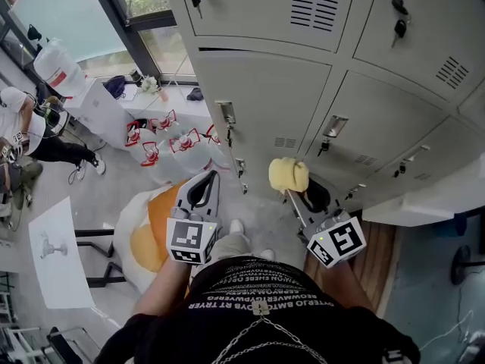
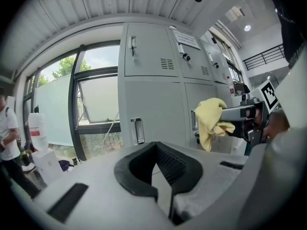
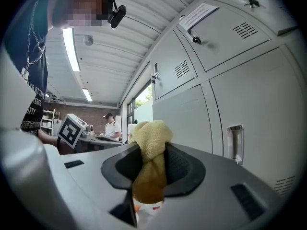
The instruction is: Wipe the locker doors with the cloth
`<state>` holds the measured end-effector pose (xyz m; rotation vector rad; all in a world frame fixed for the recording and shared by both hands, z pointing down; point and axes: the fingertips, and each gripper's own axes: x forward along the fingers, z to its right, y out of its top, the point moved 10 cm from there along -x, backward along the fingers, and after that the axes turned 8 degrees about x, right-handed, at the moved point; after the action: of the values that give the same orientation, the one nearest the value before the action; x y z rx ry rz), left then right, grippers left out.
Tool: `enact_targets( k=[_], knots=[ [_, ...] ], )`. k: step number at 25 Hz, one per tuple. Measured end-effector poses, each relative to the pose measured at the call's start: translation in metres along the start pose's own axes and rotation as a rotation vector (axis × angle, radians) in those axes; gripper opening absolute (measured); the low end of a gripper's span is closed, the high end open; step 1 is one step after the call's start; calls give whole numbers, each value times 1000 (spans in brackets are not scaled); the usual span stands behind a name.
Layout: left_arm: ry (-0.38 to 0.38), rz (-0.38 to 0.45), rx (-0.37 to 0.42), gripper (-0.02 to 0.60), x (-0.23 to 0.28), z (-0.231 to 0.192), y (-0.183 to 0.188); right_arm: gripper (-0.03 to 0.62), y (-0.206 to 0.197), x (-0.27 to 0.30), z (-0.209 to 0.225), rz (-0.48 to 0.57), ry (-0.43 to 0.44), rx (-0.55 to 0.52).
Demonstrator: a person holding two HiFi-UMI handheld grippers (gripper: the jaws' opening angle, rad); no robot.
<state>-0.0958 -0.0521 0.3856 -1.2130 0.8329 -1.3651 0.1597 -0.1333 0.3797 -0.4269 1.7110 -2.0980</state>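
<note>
Cloth (image 1: 288,174) — yellow, fluffy, bunched — pinched in the right tool (image 1: 292,192).

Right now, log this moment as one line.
right gripper: shut on yellow cloth | left gripper: shut, empty | yellow cloth: raised before locker doors, contact unclear

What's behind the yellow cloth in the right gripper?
A grey locker door; its handle peeks out beside the cloth. The patch of door behind the cloth is covered, so contact can't be confirmed.
</note>
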Motion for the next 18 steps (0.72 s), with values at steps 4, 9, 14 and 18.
enact_targets(
  k=[4,9,14,18],
  knots=[
    [0,-3,-4,3,10,-8,-4,112,-2,9,1,-11,-2,2],
    [-9,7,-5,3,35,-23,-5,112,3,25,5,-7,-14,-24],
    [-37,21,-6,3,60,-38,-3,112,12,42,11,4,-43,-39],
    [-44,19,14,3,77,-50,-1,112,22,53,15,17,-64,-54]
  ],
)
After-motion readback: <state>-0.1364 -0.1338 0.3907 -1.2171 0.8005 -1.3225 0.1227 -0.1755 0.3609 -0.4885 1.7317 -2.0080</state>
